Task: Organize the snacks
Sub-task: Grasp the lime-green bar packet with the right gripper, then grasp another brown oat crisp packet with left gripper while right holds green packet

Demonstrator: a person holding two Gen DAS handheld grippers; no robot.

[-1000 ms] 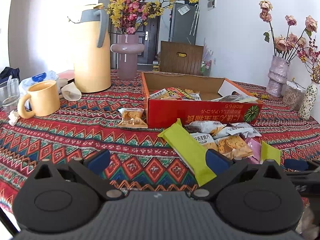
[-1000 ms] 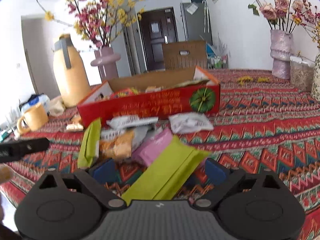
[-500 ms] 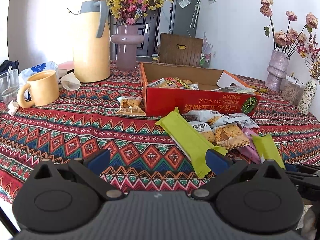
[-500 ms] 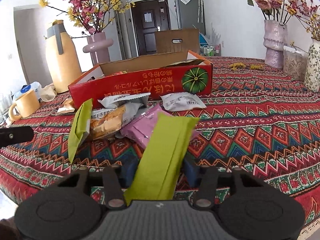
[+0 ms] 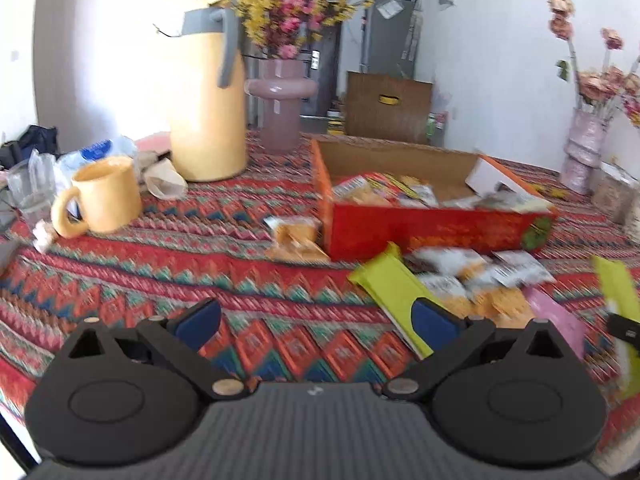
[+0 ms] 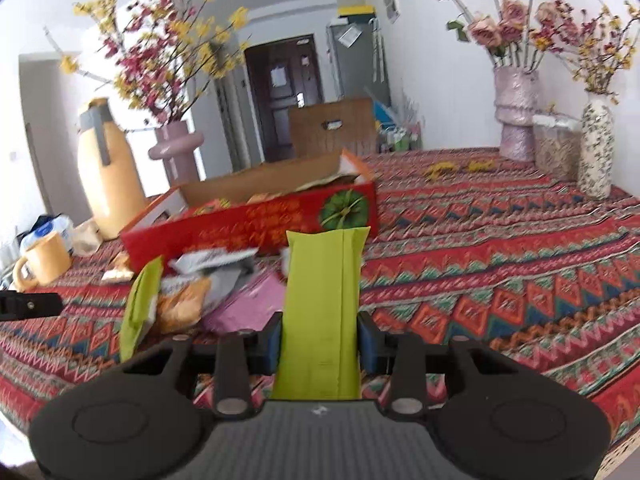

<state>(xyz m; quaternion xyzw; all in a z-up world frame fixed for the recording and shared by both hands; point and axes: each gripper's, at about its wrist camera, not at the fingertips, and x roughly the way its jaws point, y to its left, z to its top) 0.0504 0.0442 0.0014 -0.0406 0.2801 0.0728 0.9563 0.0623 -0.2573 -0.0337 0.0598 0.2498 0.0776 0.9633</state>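
A red cardboard box [image 5: 436,228] [image 6: 256,224] with several snack packs inside stands on the patterned tablecloth. In front of it lies a pile of loose snacks [image 5: 476,284] [image 6: 200,292]: a green packet [image 5: 396,296] [image 6: 138,308], a pink packet [image 6: 248,308] and orange and white packs. My right gripper [image 6: 320,336] is shut on a second green packet [image 6: 324,308], lifted above the table and pointing at the box. My left gripper [image 5: 316,320] is open and empty, low over the cloth, left of the pile. One small orange pack [image 5: 296,236] lies alone left of the box.
A yellow mug [image 5: 104,196], a tall yellow thermos [image 5: 208,108] and a mauve vase of flowers [image 5: 280,104] stand at the back left. Vases with dried roses [image 6: 516,116] and a jar [image 6: 556,144] stand at the far right.
My right gripper has closed on the green packet and lifted it off the pile. My left gripper has shifted slightly and stays open.
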